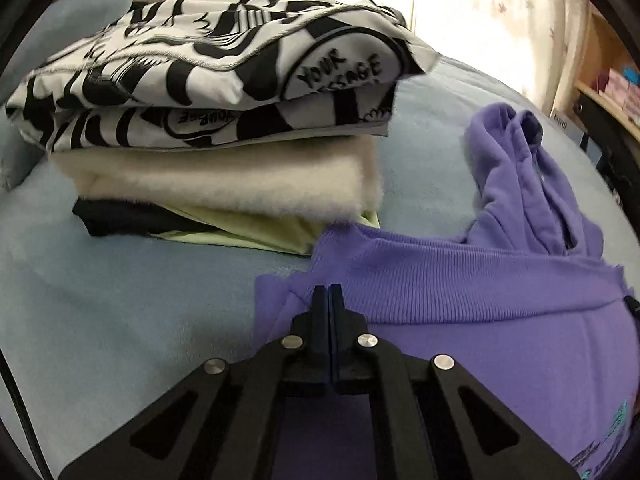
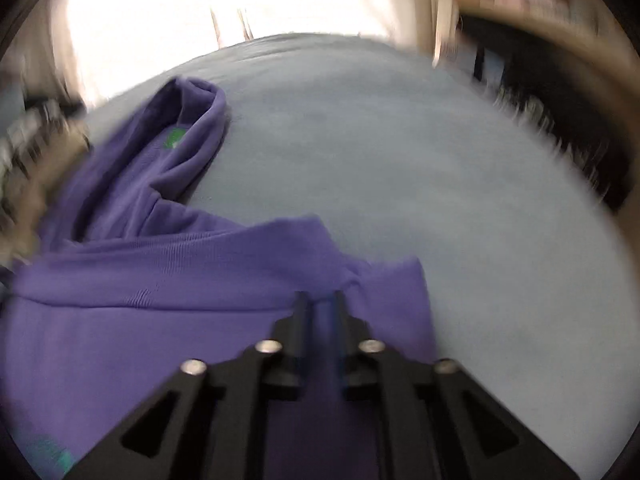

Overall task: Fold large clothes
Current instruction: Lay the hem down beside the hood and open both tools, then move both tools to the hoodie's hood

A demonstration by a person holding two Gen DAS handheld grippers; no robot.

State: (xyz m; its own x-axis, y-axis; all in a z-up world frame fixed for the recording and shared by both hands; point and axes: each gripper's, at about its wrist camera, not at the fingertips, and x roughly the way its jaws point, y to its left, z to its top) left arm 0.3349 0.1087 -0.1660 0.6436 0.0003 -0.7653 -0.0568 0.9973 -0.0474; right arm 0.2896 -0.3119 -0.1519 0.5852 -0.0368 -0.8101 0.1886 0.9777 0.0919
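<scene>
Both jaws closed — my left gripper (image 1: 328, 292) and right gripper (image 2: 320, 300) each pinch the ribbed hem of the purple hoodie (image 1: 460, 280) lying on the bed (image 1: 120, 300), its hood end stretching straight ahead of both, folded stack (image 1: 216, 128) front-left.

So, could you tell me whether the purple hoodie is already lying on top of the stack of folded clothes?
No, the purple hoodie lies on the blue blanket beside the stack of folded clothes, not on it.
</scene>
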